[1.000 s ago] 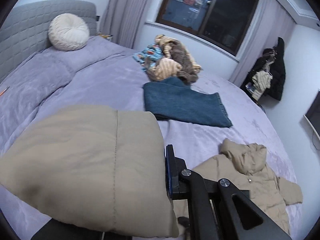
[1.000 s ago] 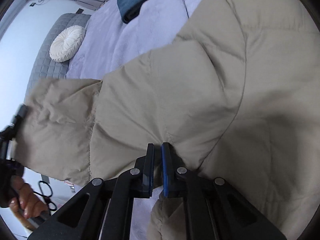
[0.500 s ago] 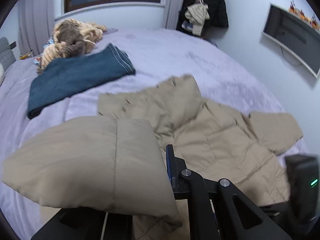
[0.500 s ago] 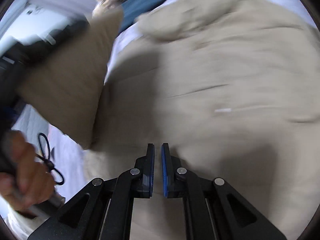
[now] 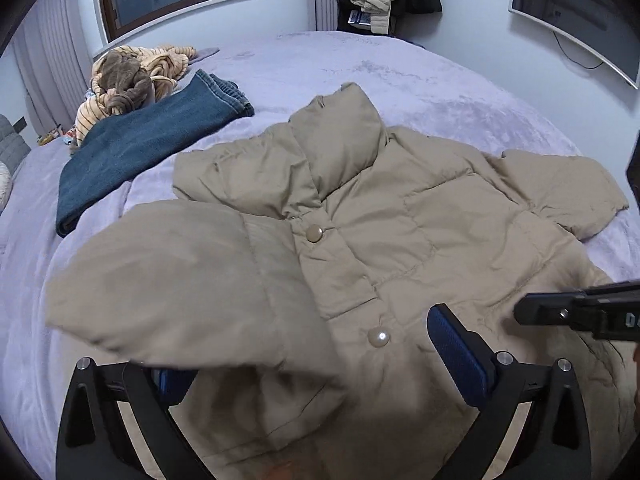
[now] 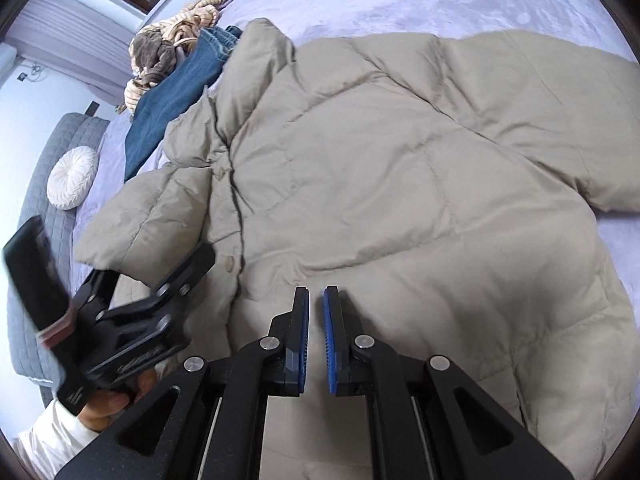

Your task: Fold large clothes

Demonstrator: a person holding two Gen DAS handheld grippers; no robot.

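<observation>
Jacket (image 5: pixel 400 216) lies front-up on the bed (image 5: pixel 440 80), collar (image 5: pixel 340 140) at the far end from both claws and hem at the near end, so its long axis runs straight away from them. One sleeve (image 5: pixel 172 280) is folded across the chest and sits between the left claw's (image 5: pixel 320 364) fingers. The other sleeve (image 5: pixel 568 196) is spread flat, ahead and to the right.

Left claw: jaws have just been opening and stand wide. The folded sleeve is between them but the pads aren't pressing, so it looks released. Blue right pad (image 5: pixel 456 356) is clear of the fabric; the left one is mostly hidden under the sleeve.

Right claw (image 6: pixel 316 336): jaws almost shut, thin gap, nothing between them. It hovers over the lower front, just right of the button (image 6: pixel 229 262) placket. From the left view it comes in from the right edge (image 5: pixel 576 314).

Key relation: the spread sleeve (image 6: pixel 560 120) lies ahead-right of the right claw, on its own side and well apart from the left claw. My read is the right hand is the nearer one for that sleeve, and the fold would come back across the axis toward the placket.

Outward: folded jeans (image 5: pixel 140 148) lie ahead-left of the left claw, beyond the jacket's shoulder. A heap of clothes (image 5: pixel 132 76) sits past them.
</observation>
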